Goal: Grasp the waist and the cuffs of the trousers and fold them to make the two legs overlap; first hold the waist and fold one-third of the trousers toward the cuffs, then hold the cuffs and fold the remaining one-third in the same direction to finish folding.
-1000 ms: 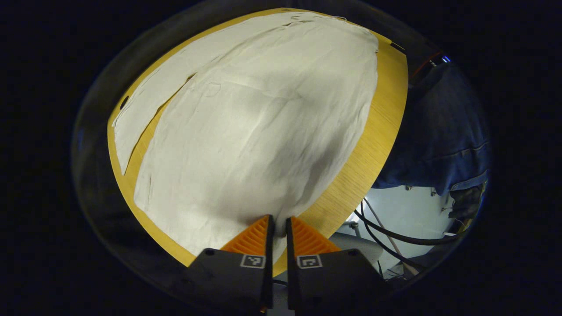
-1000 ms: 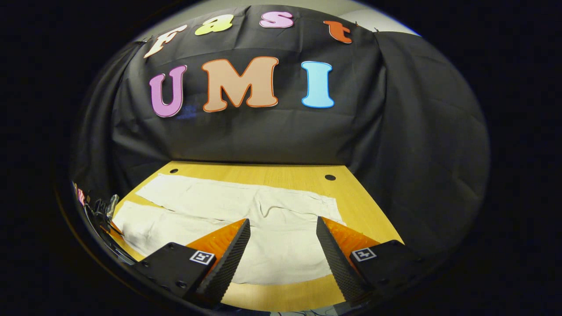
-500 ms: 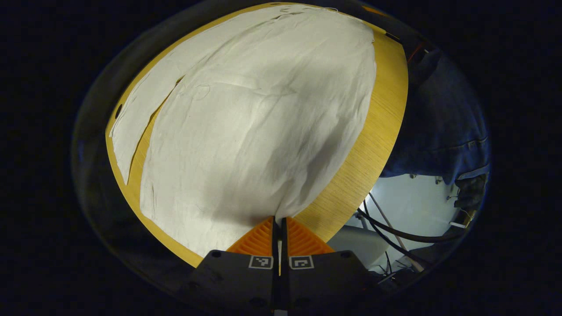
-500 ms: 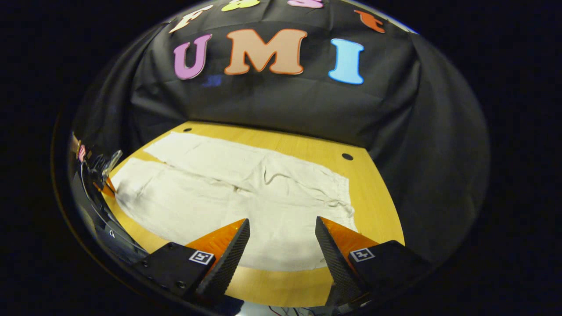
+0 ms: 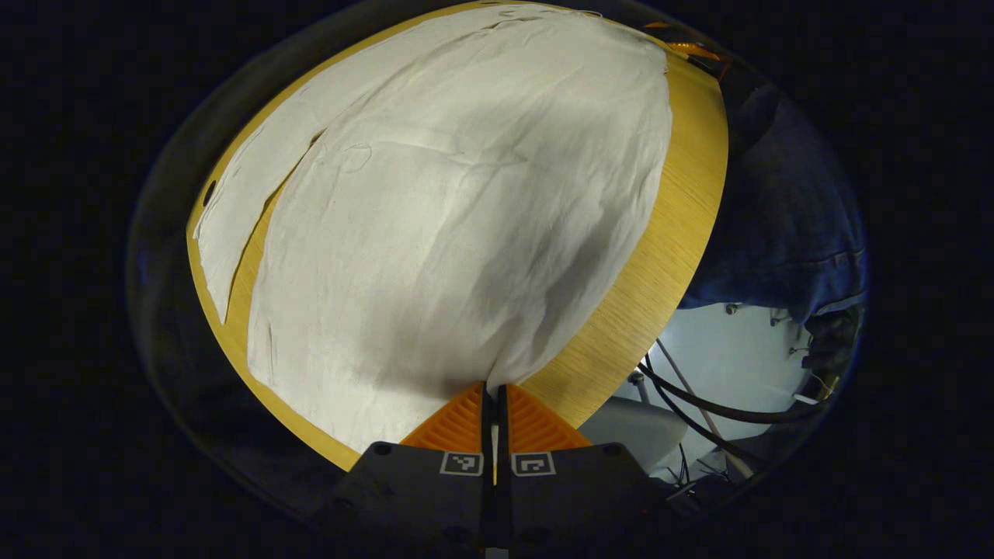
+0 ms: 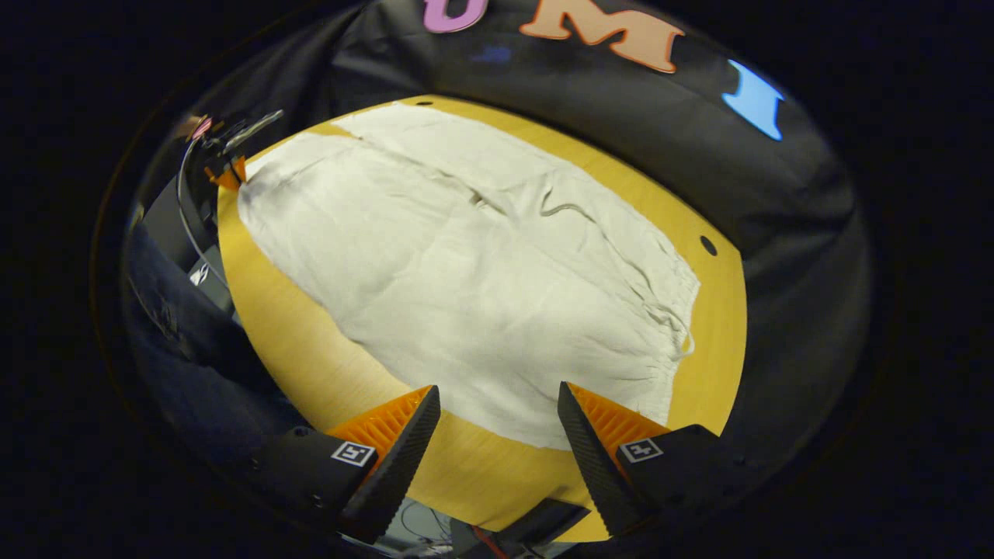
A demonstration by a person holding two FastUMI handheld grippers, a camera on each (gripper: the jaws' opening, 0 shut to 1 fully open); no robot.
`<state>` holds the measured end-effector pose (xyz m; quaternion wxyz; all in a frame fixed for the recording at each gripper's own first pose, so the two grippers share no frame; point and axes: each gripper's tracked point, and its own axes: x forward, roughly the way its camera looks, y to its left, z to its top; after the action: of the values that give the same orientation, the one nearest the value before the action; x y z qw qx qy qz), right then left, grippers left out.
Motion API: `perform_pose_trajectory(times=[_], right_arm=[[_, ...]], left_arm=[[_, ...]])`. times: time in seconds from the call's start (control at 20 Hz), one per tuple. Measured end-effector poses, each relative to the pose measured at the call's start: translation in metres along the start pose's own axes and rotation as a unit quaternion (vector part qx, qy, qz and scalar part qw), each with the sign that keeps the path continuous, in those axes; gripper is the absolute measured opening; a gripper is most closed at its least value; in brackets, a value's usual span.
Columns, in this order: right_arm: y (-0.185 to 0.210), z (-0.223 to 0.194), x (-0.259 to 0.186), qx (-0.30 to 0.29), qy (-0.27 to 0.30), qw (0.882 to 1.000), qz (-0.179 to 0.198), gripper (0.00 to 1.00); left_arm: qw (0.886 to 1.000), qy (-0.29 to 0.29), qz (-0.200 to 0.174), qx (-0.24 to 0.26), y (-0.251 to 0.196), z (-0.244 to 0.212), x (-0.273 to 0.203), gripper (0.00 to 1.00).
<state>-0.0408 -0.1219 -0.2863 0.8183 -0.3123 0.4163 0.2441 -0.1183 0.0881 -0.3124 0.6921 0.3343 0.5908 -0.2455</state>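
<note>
While left gripper (image 5: 491, 388) pinches trousers (image 5: 458, 202), right gripper (image 6: 497, 407) hovers above.

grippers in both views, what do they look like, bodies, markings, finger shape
Left gripper: a dark, blocky body with two small square black-and-white markers, one per side; wedge-shaped ribbed fingers. Right gripper: the same dark body, one square marker on each side; tapering fingers with finely textured inner faces.
</note>
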Motion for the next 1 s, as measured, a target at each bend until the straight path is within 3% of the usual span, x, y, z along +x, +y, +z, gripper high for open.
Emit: perform_pose_trajectory(times=[0.15, 0.35, 0.5, 0.9, 1.0], right_arm=[[0.008, -0.013, 0.010, -0.050, 0.038, 0.998, 0.032, 0.98], [0.013, -0.023, 0.019, -0.064, 0.075, 0.993, 0.070, 0.97], [0.012, -0.029, 0.027, -0.071, 0.099, 0.990, 0.077, 0.98], [0.018, -0.032, 0.032, -0.078, 0.133, 0.983, 0.103, 0.83], [0.018, -0.032, 0.032, -0.085, 0.138, 0.981, 0.103, 0.87]], left_arm=[[1.000, 0.000, 0.010, 0.000, 0.000, 0.000, 0.001, 0.00], [1.000, 0.003, 0.017, -0.004, 0.000, 0.000, 0.002, 0.00], [1.000, 0.002, 0.016, -0.014, 0.000, 0.000, 0.002, 0.00], [1.000, 0.002, 0.009, -0.025, 0.000, 0.001, 0.002, 0.00], [1.000, 0.003, 0.006, -0.028, 0.000, 0.002, 0.003, 0.00]])
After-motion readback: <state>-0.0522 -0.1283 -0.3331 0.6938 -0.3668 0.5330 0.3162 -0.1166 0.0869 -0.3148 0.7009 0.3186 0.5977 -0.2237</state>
